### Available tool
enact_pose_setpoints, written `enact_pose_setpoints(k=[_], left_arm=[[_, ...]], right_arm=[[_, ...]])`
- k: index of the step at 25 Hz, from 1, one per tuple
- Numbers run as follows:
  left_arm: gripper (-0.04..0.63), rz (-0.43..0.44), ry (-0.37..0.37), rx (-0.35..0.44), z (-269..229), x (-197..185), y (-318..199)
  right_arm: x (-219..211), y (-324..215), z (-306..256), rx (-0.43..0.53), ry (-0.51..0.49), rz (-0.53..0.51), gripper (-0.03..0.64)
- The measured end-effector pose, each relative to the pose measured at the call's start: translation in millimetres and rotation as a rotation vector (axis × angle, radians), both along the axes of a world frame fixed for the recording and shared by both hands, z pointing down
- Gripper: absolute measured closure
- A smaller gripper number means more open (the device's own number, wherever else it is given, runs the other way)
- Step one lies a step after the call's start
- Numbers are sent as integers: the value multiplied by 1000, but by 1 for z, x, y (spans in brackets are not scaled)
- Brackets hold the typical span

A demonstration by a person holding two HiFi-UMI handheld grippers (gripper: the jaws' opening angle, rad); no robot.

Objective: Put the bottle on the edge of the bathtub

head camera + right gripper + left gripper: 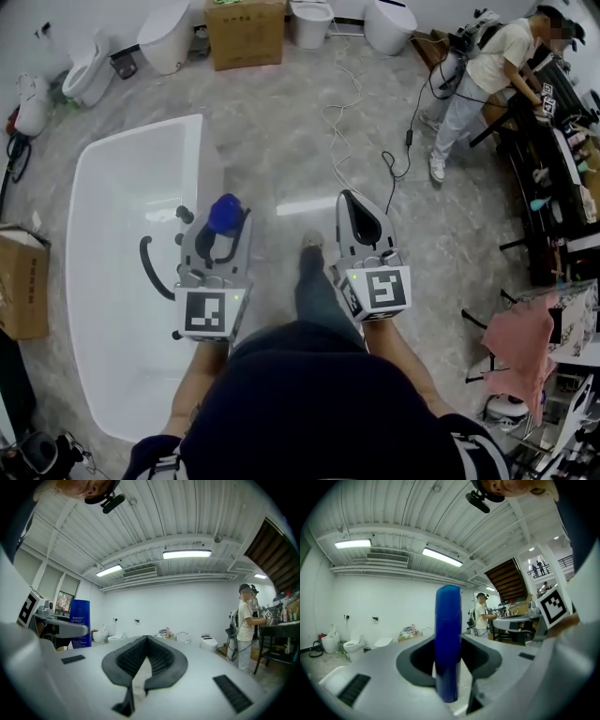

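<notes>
1 white bathtub sits on grey marble floor; left gripper jaws clamp blue bottle, right gripper jaws closed, empty.

Grey marbled floor; toilets and a cardboard box line the far white wall; strip lights glow overhead.

Bottle between your left gripper jaws, by the bathtub right rim, your right gripper right of it above floor, box and toilets behind the tub
</notes>
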State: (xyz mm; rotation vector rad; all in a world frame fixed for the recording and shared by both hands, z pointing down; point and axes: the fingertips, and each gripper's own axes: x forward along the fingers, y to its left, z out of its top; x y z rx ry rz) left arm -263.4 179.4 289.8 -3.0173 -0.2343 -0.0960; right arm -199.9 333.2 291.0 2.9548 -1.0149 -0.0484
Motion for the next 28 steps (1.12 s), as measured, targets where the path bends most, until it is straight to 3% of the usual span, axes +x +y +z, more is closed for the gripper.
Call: enact_pose_setpoints(k=[8,21,28], left_arm=[[443,-51,7,8,-4,87,-13],[443,-229,48,0,-21,248,-49],[443,-309,35,26,-10,296,-70]], right_arm=[[97,-22,-1,0,1,-67,601],[287,-61,-20,-32,21,-231,601],[347,-77,-6,-35,-4,-289,601]])
